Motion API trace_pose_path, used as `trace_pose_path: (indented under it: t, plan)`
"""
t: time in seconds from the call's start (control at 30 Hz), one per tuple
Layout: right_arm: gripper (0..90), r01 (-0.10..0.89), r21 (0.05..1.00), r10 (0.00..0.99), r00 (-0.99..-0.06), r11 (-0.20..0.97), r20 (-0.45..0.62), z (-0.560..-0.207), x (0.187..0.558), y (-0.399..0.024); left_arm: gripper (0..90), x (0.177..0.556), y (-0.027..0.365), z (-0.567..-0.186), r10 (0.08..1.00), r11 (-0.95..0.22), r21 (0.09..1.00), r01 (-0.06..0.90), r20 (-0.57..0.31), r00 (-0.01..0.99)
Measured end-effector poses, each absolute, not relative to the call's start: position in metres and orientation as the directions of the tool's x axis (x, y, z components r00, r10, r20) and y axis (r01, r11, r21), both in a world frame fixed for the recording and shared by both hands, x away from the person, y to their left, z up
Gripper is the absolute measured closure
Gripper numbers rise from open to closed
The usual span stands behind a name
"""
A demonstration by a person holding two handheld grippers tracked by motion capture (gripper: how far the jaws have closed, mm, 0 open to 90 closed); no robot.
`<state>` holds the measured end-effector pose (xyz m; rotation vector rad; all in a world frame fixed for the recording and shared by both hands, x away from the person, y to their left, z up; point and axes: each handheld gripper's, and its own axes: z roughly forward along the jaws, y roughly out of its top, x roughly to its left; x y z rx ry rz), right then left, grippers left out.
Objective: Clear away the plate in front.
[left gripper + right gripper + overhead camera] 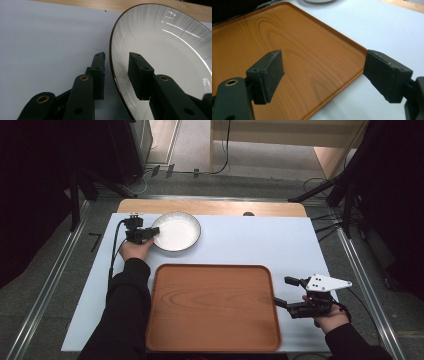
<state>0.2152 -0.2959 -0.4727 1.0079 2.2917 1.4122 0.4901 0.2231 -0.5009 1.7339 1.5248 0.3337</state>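
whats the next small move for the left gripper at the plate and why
Probably close the left gripper the rest of the way on the plate rim. One jaw sits outside the rim and one inside the plate, with gaps still showing, so the pads do not grip it yet. The tray lies bare nearby.

1. White bowl [176, 231] with thin dark rim and faint radial streaks inside; shallow, empty, upright.
2. Position: on the pale sheet, at far left, just beyond the wooden tray's far edge.
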Motion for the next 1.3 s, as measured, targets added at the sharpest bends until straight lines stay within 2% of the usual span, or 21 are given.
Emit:
trace_pose_path:
  t: [0.07, 0.17, 0.27, 0.37, 0.43, 0.7, 0.87, 1.07, 1.3]
  plan:
    - [17.2, 0.420, 0.862, 0.679, -0.722, 0.284, 0.128, -0.473, 0.215, -0.296, 67.2, 0.491, 0.221, -0.503, 0.923, 0.031, 0.709, 0.705, -0.291, 0.252]
    - [17.2, 0.415, 0.858, 0.677, -0.727, 0.303, 0.112, -0.473, 0.216, -0.295, 71.0, 0.494, 0.225, -0.505, 0.907, 0.082, 0.697, 0.712, -0.349, 0.237]
    - [17.2, 0.415, 0.854, 0.676, -0.729, 0.313, 0.107, -0.473, 0.216, -0.294, 71.6, 0.495, 0.228, -0.507, 0.898, 0.093, 0.707, 0.701, -0.364, 0.248]
    - [17.2, 0.413, 0.856, 0.676, -0.729, 0.311, 0.106, -0.473, 0.217, -0.294, 76.1, 0.495, 0.229, -0.508, 0.894, 0.097, 0.714, 0.694, -0.369, 0.254]
    - [17.2, 0.414, 0.855, 0.674, -0.731, 0.313, 0.107, -0.473, 0.217, -0.293, 78.1, 0.496, 0.231, -0.508, 0.883, 0.133, 0.700, 0.702, -0.406, 0.237]
    - [17.2, 0.406, 0.858, 0.680, -0.727, 0.314, 0.095, -0.472, 0.217, -0.294, 82.4, 0.497, 0.233, -0.505, 0.872, 0.189, 0.674, 0.714, -0.450, 0.194]
    - [17.2, 0.407, 0.859, 0.681, -0.726, 0.311, 0.097, -0.472, 0.217, -0.294, 85.3, 0.495, 0.231, -0.496, 0.866, 0.201, 0.694, 0.691, -0.456, 0.206]
    - [17.2, 0.412, 0.854, 0.675, -0.731, 0.318, 0.102, -0.472, 0.218, -0.293, 85.8, 0.494, 0.230, -0.493, 0.863, 0.225, 0.681, 0.697, -0.472, 0.182]
    - [17.2, 0.412, 0.855, 0.678, -0.728, 0.314, 0.102, -0.472, 0.219, -0.293, 84.7, 0.494, 0.233, -0.487, 0.818, 0.299, 0.642, 0.706, -0.553, 0.157]
